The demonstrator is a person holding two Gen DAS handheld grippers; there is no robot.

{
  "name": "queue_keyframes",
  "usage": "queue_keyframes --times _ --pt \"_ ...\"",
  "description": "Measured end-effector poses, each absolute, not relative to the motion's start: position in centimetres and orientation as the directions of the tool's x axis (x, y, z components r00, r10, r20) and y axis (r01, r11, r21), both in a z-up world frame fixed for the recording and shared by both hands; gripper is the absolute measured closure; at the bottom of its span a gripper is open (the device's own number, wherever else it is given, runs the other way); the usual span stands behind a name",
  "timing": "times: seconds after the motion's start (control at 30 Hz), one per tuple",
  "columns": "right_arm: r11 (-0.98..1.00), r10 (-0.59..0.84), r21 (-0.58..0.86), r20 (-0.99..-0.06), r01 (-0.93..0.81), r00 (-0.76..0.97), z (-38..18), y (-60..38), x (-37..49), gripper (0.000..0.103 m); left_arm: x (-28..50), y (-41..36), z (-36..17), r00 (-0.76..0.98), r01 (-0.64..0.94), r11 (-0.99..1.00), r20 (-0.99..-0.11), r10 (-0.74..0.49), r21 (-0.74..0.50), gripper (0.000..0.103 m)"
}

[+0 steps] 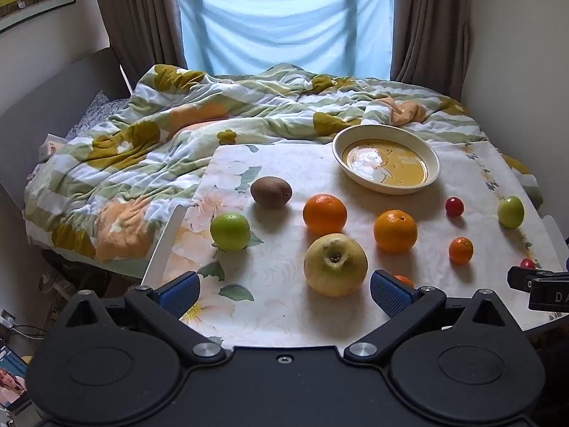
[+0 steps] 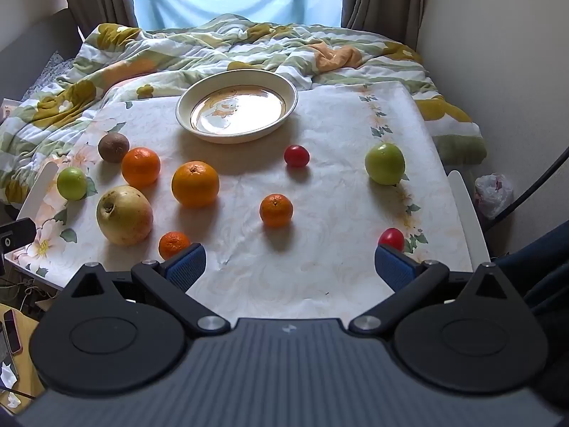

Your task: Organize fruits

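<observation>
Fruit lies loose on a floral tablecloth (image 2: 320,192). A cream plate (image 2: 237,110) stands empty at the far side; it also shows in the left wrist view (image 1: 386,158). Near my left gripper (image 1: 284,293), open and empty, are a big yellow apple (image 1: 335,264), two oranges (image 1: 324,213) (image 1: 394,230), a kiwi (image 1: 271,192) and a green apple (image 1: 230,231). My right gripper (image 2: 290,267) is open and empty above the table's near edge. Ahead of it lie a mandarin (image 2: 276,210), a second mandarin (image 2: 174,244), two red tomatoes (image 2: 296,156) (image 2: 391,238) and a green apple (image 2: 385,163).
A rumpled flowered duvet (image 1: 177,124) covers the bed behind the table. White chair parts (image 2: 466,210) stand at the table's sides. Walls close in left and right. A phone (image 2: 10,331) lies on a low yellow surface at the left.
</observation>
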State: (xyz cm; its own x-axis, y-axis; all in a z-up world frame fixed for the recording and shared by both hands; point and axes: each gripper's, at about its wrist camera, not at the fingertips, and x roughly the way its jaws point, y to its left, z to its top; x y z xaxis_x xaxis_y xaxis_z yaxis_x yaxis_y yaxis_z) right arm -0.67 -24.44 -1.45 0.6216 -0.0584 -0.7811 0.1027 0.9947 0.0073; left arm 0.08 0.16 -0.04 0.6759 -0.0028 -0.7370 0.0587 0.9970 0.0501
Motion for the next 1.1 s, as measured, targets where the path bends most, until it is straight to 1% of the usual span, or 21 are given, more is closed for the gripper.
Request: queue_keyframes --times 0.07,0.1,0.47,1.1 --pt "0.995 -0.058 0.008 -0.781 0.102 0.622 -1.46 -24.45 -0.68 0.0 0.2 0.36 -0.08 0.67 0.059 0.997 -0.742 -0.005 0.047 0.0" --pt "0.995 -0.058 0.007 -0.781 0.102 0.622 -1.46 -24.45 -0.68 0.0 -0.03 0.09 -0.05 0.689 0.06 0.996 -0.724 0.008 0.068 0.0" --pt "0.994 -0.059 0.008 -0.78 0.104 0.623 -1.5 -24.54 -0.79 0.0 0.07 -0.34 0.57 0.692 0.058 0.994 -0.722 0.023 0.088 0.0" --pt "0.995 -0.055 0.012 -0.778 0.102 0.626 -1.65 -24.78 -0.83 0.0 -0.25 -0.05 0.32 0.693 0.044 0.996 -0.721 0.025 0.078 0.0"
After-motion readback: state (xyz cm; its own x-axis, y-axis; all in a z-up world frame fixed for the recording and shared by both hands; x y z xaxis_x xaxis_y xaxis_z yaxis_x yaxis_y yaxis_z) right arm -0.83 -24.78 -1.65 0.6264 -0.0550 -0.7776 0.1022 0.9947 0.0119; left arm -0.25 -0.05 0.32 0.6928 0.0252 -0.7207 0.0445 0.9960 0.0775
